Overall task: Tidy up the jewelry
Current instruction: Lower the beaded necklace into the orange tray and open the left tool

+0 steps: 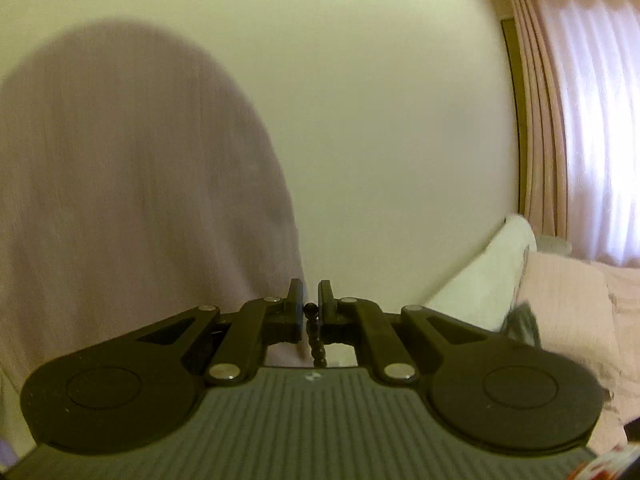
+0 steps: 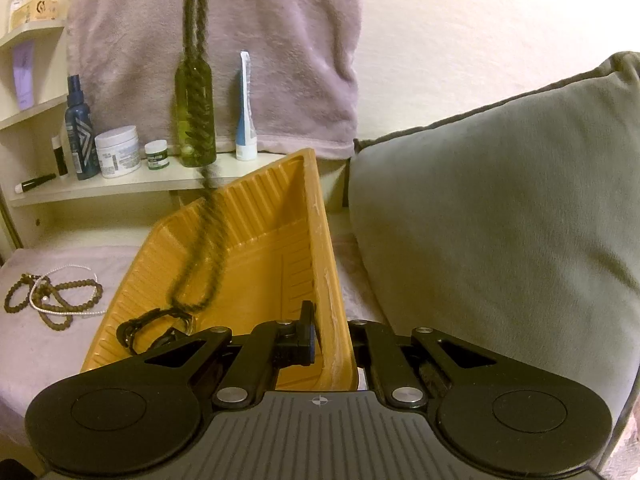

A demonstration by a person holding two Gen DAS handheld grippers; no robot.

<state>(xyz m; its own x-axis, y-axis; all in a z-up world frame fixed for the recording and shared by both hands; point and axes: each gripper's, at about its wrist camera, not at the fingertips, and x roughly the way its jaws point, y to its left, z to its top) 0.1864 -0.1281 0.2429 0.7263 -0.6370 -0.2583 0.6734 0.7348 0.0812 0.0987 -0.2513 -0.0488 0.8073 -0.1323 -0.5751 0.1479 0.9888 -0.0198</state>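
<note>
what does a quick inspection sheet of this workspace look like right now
surface: lilac cloth under everything
job's things: dark bead necklace dangling into tilted yellow tray; more bead strands lying left of the tray
clutter: shelf with green bottle, jars, spray
grippers: left gripper shut on the necklace; right gripper clamps the tray's rim
cables: nothing seen
surroundings: grey cushion, hanging towel, pink curtain

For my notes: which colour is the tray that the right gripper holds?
The tray is orange-yellow, ribbed inside; the right wrist view shows it best.
</note>
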